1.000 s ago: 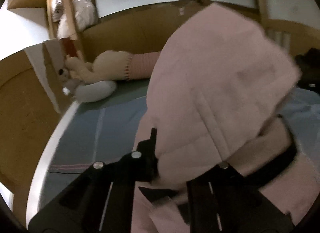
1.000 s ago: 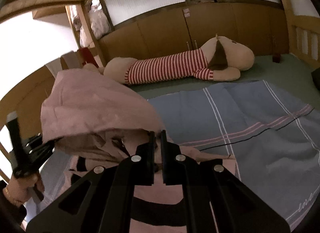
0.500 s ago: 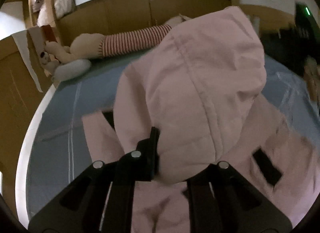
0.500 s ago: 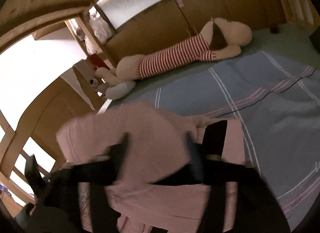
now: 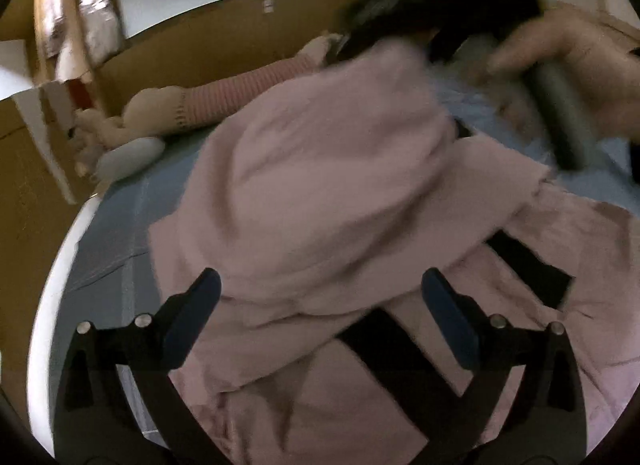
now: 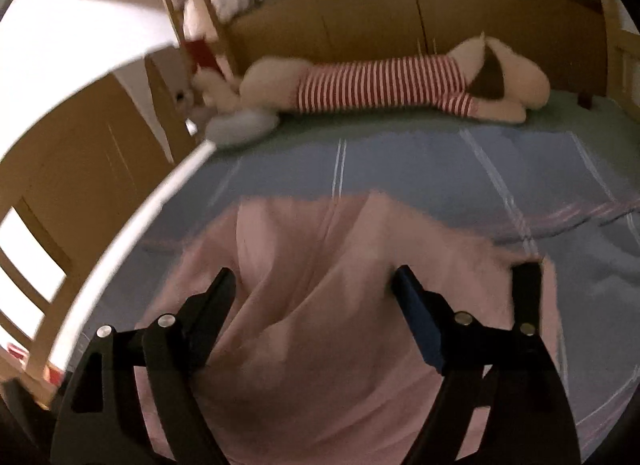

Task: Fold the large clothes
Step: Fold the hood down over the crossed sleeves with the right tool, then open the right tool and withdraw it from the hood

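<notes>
My left gripper (image 5: pixel 320 305) hangs with its jaws spread wide, both blue-padded fingers apart and nothing pinched between them; the pink garment (image 5: pixel 320 169) lies just beyond them in a soft heap on the blue blanket (image 5: pixel 120 233). My right gripper (image 6: pixel 316 293) is likewise splayed, its fingers standing to either side of a raised fold of that garment (image 6: pixel 320 305) without clamping it. The garment has black stripes (image 5: pixel 528 265) across its flat lower part, and its bunched upper part is mounded over that part. It sits on the near part of the blanket (image 6: pixel 400 161), toward the white edge of the bed (image 6: pixel 132 221). Beyond the garment, at the far side of the blanket, a long plush toy in a red-and-white striped shirt (image 6: pixel 380 85) lies stretched along the wooden wall. From the left wrist view, my right hand (image 5: pixel 568 49) shows blurred above the garment's far right edge, wrapped around a dark handle (image 5: pixel 560 113).
</notes>
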A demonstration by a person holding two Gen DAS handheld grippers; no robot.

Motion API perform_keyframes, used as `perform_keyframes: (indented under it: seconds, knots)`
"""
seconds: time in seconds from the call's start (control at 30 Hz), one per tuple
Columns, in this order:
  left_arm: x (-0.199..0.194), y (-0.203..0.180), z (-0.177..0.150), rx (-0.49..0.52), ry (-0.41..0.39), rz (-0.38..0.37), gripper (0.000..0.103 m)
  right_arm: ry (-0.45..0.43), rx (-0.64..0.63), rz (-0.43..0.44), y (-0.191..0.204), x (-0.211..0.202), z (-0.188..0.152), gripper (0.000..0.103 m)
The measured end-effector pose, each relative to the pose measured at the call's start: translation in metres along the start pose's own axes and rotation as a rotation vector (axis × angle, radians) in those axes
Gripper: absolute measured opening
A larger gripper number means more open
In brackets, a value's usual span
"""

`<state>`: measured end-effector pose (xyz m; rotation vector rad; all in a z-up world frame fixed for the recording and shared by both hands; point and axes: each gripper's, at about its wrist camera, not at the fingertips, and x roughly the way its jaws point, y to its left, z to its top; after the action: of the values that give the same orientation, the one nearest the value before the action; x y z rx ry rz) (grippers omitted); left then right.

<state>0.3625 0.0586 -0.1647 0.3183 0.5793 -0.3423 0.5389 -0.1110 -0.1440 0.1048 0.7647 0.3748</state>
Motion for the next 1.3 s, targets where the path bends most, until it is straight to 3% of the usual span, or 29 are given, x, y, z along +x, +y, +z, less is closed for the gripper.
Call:
perform_keyframes:
  seconds: [0.13, 0.2, 0.3, 0.4, 0.5, 0.6, 0.7, 0.77, 0.9, 0.97, 1.03, 1.13, 1.3]
  knots:
    - [-0.048, 0.001, 0.005, -0.055, -0.187, -0.210, 0.101, 0.083, 0.026, -0.022, -0.014, 0.026, -0.035, 0.081]
    - [-0.061, 0.011, 0.014, -0.124, -0.237, -0.208, 0.101, 0.092, 0.018, -0.022, -0.018, 0.032, -0.057, 0.082]
    - [-0.060, 0.038, 0.030, -0.316, -0.260, -0.154, 0.101, 0.071, -0.025, -0.043, -0.011, 0.031, -0.088, 0.083]
    - [-0.035, 0.053, 0.047, -0.460, -0.190, -0.071, 0.101, 0.058, -0.011, -0.044, -0.004, 0.023, -0.108, 0.083]
    - [-0.001, 0.046, 0.060, -0.449, -0.132, 0.016, 0.101, 0.058, 0.022, -0.028, -0.006, 0.015, -0.119, 0.083]
    - [0.050, 0.042, 0.056, -0.455, 0.023, 0.089, 0.101, 0.059, 0.043, -0.006, -0.008, 0.002, -0.123, 0.084]
    - [0.108, 0.040, 0.021, -0.466, 0.217, 0.144, 0.101, 0.079, 0.133, 0.026, -0.013, -0.025, -0.131, 0.091]
    - [0.125, 0.030, 0.001, -0.355, 0.222, 0.193, 0.101, 0.109, 0.158, 0.036, -0.013, -0.035, -0.136, 0.092]
    - [0.125, 0.031, -0.002, -0.355, 0.236, 0.195, 0.101, 0.129, 0.171, 0.039, -0.004, -0.080, -0.158, 0.094]
    - [0.109, 0.030, 0.001, -0.361, 0.214, 0.191, 0.101, 0.110, 0.154, 0.041, 0.002, -0.106, -0.167, 0.095]
    - [0.073, 0.030, -0.001, -0.417, 0.151, 0.136, 0.101, 0.075, 0.122, 0.040, 0.009, -0.136, -0.174, 0.096]
    - [0.013, 0.020, -0.012, -0.420, 0.079, 0.092, 0.101, -0.015, 0.041, 0.010, 0.021, -0.180, -0.181, 0.097]
    - [-0.086, -0.019, -0.018, -0.347, 0.004, 0.140, 0.101, -0.168, -0.045, -0.020, 0.028, -0.246, -0.203, 0.098]
